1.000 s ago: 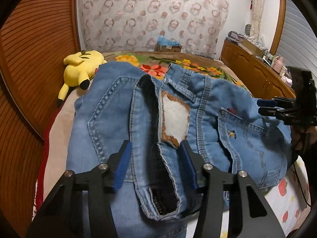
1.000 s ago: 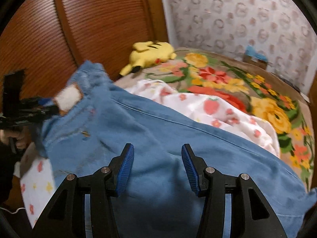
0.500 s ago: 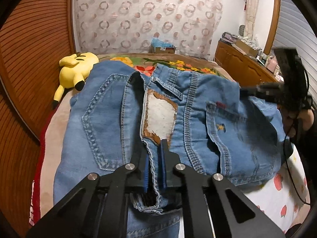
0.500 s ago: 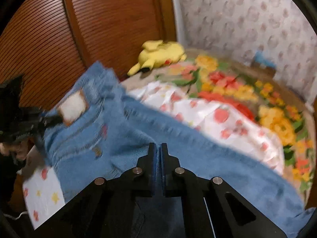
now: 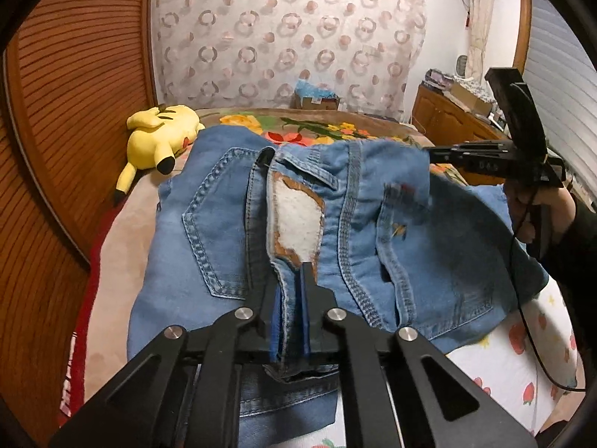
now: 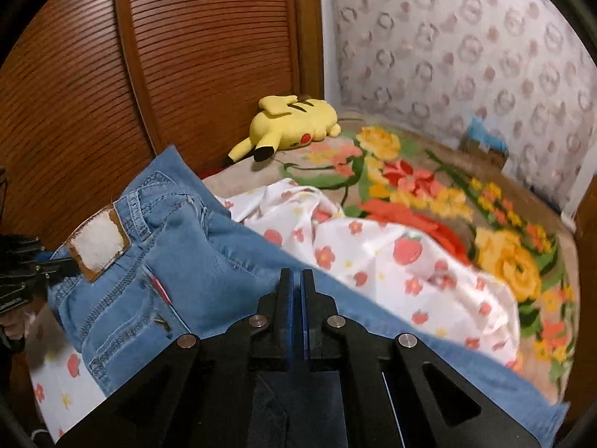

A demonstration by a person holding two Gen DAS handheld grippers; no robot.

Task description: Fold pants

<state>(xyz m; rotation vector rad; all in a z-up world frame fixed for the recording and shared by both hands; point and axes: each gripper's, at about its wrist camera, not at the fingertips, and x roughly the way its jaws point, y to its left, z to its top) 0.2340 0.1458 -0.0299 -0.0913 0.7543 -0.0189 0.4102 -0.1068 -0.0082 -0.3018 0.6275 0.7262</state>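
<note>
On the bed [image 6: 496, 257], the blue pants [image 5: 231, 224] are pinched at the waistband by the left claw [image 5: 291, 298], just closed, and at the side edge by the right claw [image 6: 296, 298]. Cloth could be dropped if pulled hard. Both claws are tilted downward.
</note>
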